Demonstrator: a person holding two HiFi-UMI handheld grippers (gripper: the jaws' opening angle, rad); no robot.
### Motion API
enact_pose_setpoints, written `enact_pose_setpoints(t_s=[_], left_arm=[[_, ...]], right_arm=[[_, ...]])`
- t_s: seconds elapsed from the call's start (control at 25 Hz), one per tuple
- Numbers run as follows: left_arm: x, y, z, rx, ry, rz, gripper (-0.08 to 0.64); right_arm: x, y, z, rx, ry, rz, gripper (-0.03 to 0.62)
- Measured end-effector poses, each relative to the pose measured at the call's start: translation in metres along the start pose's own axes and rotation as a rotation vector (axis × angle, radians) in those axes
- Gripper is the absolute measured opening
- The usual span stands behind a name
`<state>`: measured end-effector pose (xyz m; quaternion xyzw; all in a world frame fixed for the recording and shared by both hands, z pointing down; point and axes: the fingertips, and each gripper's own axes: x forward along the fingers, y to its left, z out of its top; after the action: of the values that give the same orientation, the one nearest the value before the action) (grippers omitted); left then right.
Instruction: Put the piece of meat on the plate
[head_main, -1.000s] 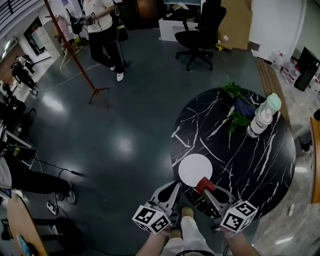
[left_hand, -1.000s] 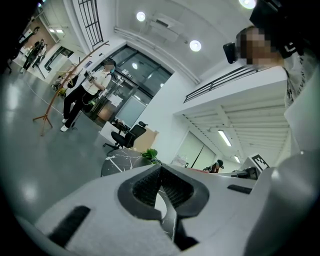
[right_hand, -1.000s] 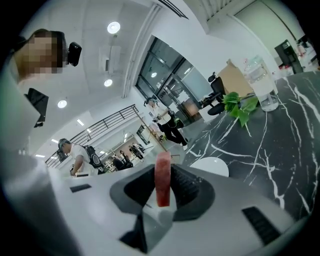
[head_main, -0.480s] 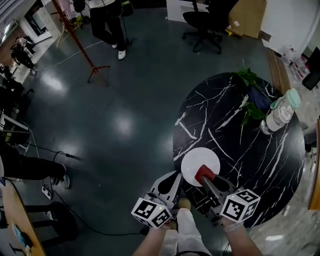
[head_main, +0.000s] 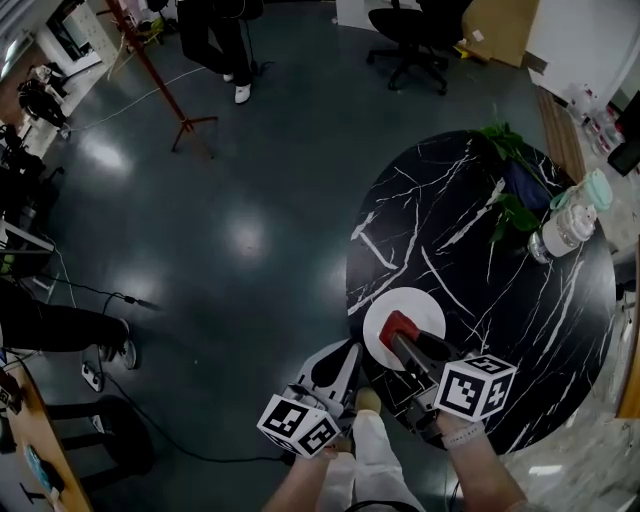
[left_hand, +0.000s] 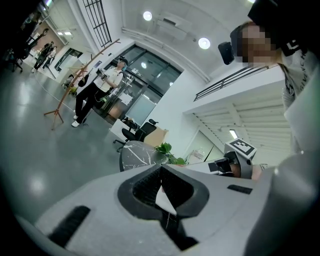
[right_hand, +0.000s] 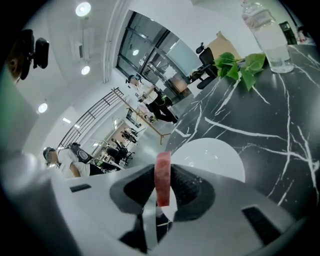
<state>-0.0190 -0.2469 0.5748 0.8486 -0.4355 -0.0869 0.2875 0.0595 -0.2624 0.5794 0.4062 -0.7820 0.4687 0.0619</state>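
A red piece of meat (head_main: 401, 325) stands on edge between the pads of my right gripper (head_main: 403, 332), which is shut on it. In the right gripper view the meat (right_hand: 162, 179) hangs just over the near part of the white plate (right_hand: 216, 156). The round plate (head_main: 385, 310) lies at the near left of the black marble table (head_main: 500, 300). My left gripper (head_main: 345, 358) hovers off the table's left edge, beside the plate. In its own view the left gripper (left_hand: 161, 168) has its tips together with nothing between them.
A clear water bottle (head_main: 568, 224) and a leafy green plant (head_main: 508, 182) stand at the table's far right. Beyond the table are an office chair (head_main: 408, 40), a red stand (head_main: 150, 70) and a standing person (head_main: 215, 35) on the grey floor.
The right gripper has carried the meat from the plate's near edge to above its middle and lower. The left gripper has also sunk a little. The head view has shifted.
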Motion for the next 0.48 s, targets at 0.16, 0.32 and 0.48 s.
enact_pose_setpoints(t_s=[0.16,0.32,0.48], left_arm=[[0.002,0.000,0.003,-0.001,-0.006,0.003,0.009],[0.002,0.000,0.006,-0.002,-0.014,0.002,0.009],[0.002,-0.004,0.007,-0.006,-0.012,0.002,0.009]], right_arm=[[0.004,-0.005,-0.002,-0.017,0.032,-0.021,0.089],[0.004,-0.007,0.002,-0.083,0.032,-0.036,0.089],[0.002,-0.006,0.010,-0.196,0.030,-0.069,0.091]])
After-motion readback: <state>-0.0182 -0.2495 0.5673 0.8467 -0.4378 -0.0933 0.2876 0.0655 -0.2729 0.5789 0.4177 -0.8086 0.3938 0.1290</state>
